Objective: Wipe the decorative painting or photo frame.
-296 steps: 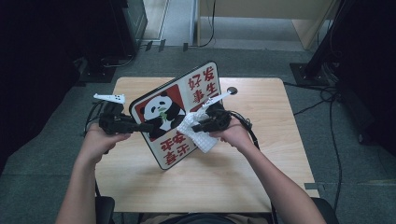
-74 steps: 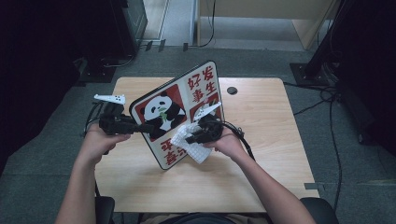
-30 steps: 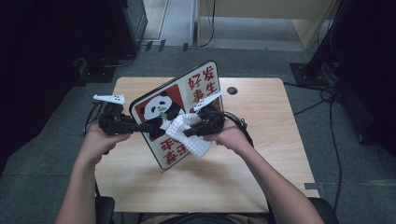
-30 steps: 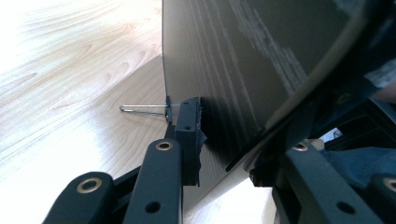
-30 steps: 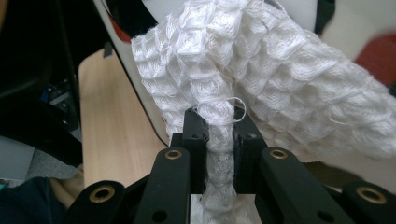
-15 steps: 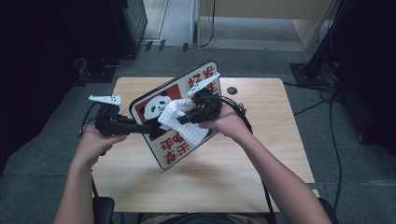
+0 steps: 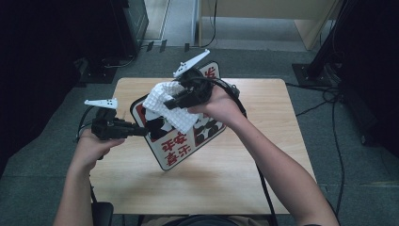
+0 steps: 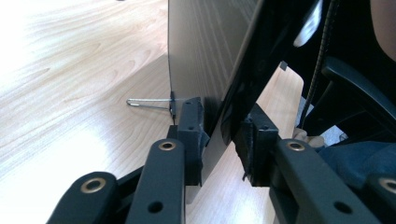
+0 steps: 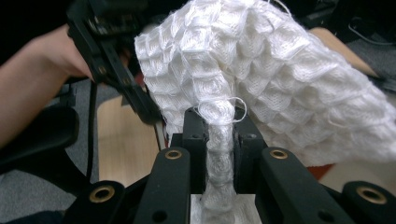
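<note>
Person at wooden table [image 7: 226,188], a gripper in each hand. Left gripper [image 7: 123,129] clamps the left edge of the panda sign board [image 7: 181,146], jaws pinched on both faces in the left gripper view [image 8: 219,135]; board is held tilted, raised off the table, lower corner near or on the tabletop, can't tell which. Board's long axis runs from lower left toward upper right, away from the person. Right gripper [image 7: 181,100] is closed on a fold of white waffle-weave cloth [image 7: 171,108], which hangs bunched over the board's upper-left printed face; right gripper view has the cloth [image 9: 261,79] squeezed between the jaws and the other gripper dark beyond it. Cloth lies against or just above the panda picture, contact not certain. Likely step: wiping the board face. Key relation: unwiped face stretches down and right of the cloth, toward the red characters, along the board's length; right hand [image 7: 219,103] is the nearer one to it, left just steadies. Risk: board twisting in the left grip under wipe pressure.
</note>
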Available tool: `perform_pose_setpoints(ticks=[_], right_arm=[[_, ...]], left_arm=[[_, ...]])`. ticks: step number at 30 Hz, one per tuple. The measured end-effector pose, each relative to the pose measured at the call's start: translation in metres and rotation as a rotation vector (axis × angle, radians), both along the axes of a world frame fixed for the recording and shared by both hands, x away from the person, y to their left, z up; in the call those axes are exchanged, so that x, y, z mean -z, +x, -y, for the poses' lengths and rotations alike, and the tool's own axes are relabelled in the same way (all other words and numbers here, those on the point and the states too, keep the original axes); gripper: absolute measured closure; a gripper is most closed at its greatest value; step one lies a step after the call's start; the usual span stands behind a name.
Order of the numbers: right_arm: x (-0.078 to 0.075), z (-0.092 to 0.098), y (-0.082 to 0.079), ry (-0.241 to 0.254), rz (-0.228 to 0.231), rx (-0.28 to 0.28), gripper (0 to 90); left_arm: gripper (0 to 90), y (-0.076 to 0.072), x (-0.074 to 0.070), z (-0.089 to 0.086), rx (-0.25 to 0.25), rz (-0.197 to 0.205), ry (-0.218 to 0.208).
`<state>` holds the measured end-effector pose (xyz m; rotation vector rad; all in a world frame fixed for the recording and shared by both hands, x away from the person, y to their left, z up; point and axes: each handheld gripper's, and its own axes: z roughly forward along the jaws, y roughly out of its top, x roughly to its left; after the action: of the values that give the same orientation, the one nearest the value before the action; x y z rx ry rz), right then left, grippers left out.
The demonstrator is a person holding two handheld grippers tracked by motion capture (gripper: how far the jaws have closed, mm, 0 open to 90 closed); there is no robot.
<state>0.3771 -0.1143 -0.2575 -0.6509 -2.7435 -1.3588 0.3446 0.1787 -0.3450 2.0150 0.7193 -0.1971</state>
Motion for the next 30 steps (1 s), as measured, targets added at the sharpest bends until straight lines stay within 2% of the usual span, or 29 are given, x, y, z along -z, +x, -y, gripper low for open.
perform_pose_setpoints(ticks=[4,8,14,30], right_arm=[[-0.015,-0.01,-0.001,0.014,0.019,-0.002,79.8],[-0.02,-0.02,-0.001,0.007,0.028,0.002,79.8],[-0.012,-0.03,0.002,-0.025,0.011,0.0,79.7],[0.007,-0.026,0.004,-0.029,-0.023,0.003,79.5]], left_arm=[[74.8,0.0,0.0,0.0,0.0,0.012,0.003],[75.0,0.0,0.0,-0.001,0.004,0.012,-0.001],[75.1,0.0,0.0,-0.001,0.005,0.009,-0.003],[75.0,0.0,0.0,-0.001,0.013,-0.002,-0.003]])
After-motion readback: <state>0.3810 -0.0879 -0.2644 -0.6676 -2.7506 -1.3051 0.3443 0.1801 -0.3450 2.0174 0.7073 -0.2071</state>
